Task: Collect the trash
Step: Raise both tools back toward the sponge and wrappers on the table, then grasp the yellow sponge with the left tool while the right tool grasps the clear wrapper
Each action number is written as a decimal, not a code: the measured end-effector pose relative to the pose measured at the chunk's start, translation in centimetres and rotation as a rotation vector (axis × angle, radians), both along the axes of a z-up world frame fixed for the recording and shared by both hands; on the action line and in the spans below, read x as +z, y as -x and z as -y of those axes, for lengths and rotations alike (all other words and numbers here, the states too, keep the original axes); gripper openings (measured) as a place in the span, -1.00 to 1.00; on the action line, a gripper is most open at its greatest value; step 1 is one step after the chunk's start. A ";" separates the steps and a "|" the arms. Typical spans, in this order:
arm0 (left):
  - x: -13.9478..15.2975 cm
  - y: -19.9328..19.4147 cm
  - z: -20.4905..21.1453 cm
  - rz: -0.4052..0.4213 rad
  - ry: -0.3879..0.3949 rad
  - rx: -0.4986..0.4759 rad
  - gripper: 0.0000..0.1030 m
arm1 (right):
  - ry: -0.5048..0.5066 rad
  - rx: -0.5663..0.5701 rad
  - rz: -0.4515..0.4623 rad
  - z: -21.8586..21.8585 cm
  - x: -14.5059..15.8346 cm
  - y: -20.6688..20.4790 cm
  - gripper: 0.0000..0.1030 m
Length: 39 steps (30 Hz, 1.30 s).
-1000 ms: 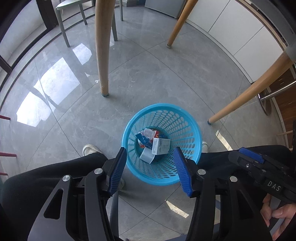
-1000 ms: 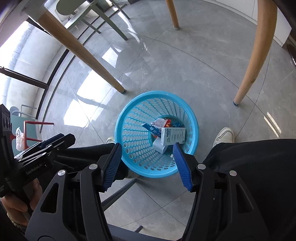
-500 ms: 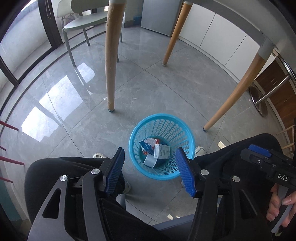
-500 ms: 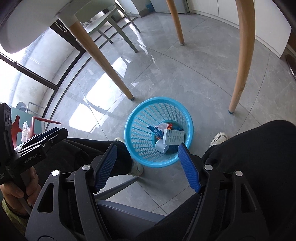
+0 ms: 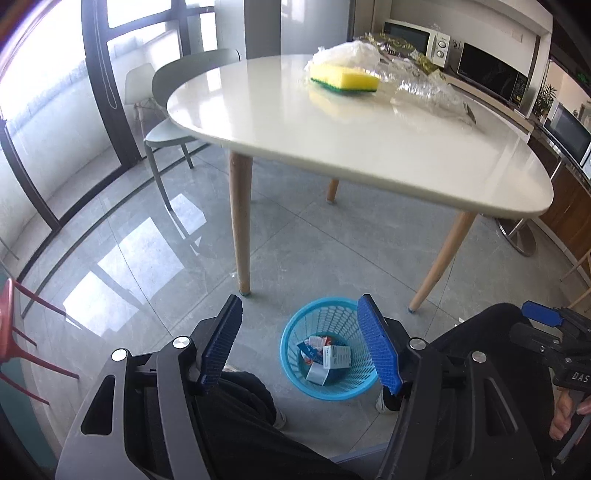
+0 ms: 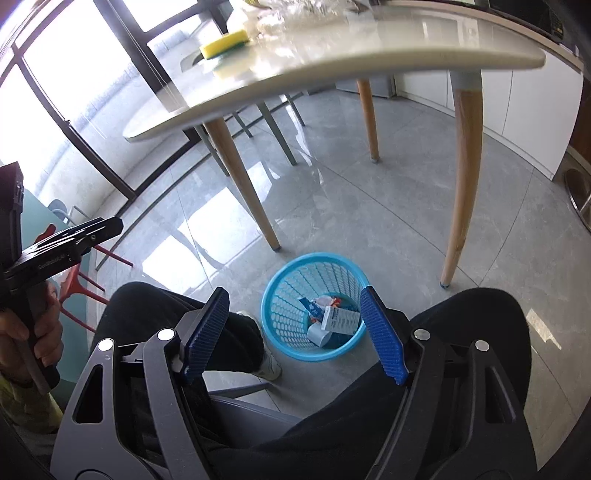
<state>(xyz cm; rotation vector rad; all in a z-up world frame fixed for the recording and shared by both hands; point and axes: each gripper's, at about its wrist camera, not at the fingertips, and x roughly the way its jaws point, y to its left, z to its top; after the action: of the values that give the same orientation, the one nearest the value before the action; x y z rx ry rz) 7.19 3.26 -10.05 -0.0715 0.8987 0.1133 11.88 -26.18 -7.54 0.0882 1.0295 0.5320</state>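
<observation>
A blue perforated trash basket [image 5: 295, 334] stands on the grey floor below me; it also shows in the right wrist view [image 6: 280, 295]. It holds a white carton [image 5: 336, 356], a small cup and wrappers. My left gripper [image 5: 301, 345] is open and empty, high above the basket. My right gripper [image 6: 293, 334] is open and empty too. On the white table [image 5: 369, 147] lie a yellow sponge [image 5: 345, 79] and crumpled clear plastic wrap [image 5: 428, 92]; the sponge also shows in the right wrist view [image 6: 223, 44].
Wooden table legs [image 5: 240, 229] stand around the basket. A grey-green chair [image 5: 177, 96] sits behind the table, a red chair [image 5: 14, 332] at left. Microwaves [image 5: 410, 35] line the counter at the back. The person's dark-trousered legs [image 6: 443, 387] flank the basket.
Both grippers have risen and tilted up, away from the basket. The tabletop with sponge and plastic wrap has come into view. Both stay open.
</observation>
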 end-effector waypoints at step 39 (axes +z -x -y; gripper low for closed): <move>9.2 -16.8 3.6 0.099 -0.108 0.033 0.32 | 0.047 0.012 0.165 -1.1 10.1 -22.8 0.49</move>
<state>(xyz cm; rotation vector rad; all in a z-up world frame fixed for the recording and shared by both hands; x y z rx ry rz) 24.02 -0.36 -0.87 0.0087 0.7915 0.1877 34.68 -25.09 2.57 -0.0032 0.8816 0.5169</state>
